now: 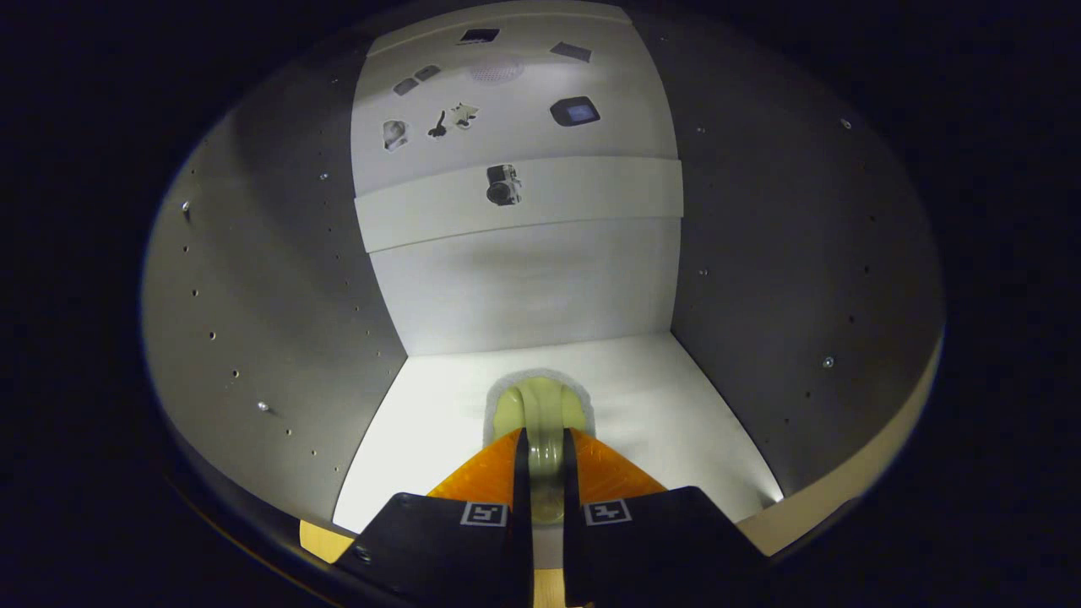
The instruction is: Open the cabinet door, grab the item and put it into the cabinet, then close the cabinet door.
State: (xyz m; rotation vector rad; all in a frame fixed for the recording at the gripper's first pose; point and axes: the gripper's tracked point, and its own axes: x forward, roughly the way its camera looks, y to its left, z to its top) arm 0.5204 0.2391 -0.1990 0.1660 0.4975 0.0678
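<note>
- Gripper view puts you inside the cabinet (760, 279): grey side walls with small holes at 9 and 3 o'clock, a pale back wall at 12 o'clock.
- Your hand-held gripper (547, 473) is clamped on the item (540, 414), a pale green thing; both black fingers (521, 481) press on its narrow middle.
- The item's rounded end sticks out just beyond the fingertips, low over the white cabinet floor (676, 405). You cannot tell whether it touches the floor.
- Orange finger parts (608, 473) cover the item's sides, so its full shape is hard to make out.
- A white shelf strip (591, 198) crosses the back wall toward 12 o'clock, with a small camera-like picture (503, 184) on it.
- Higher up sit several small dark stickers (575, 111), too small and warped to identify.
- A wooden edge (317, 538) peeks out at 7 o'clock, cut off by the gripper body.
</note>
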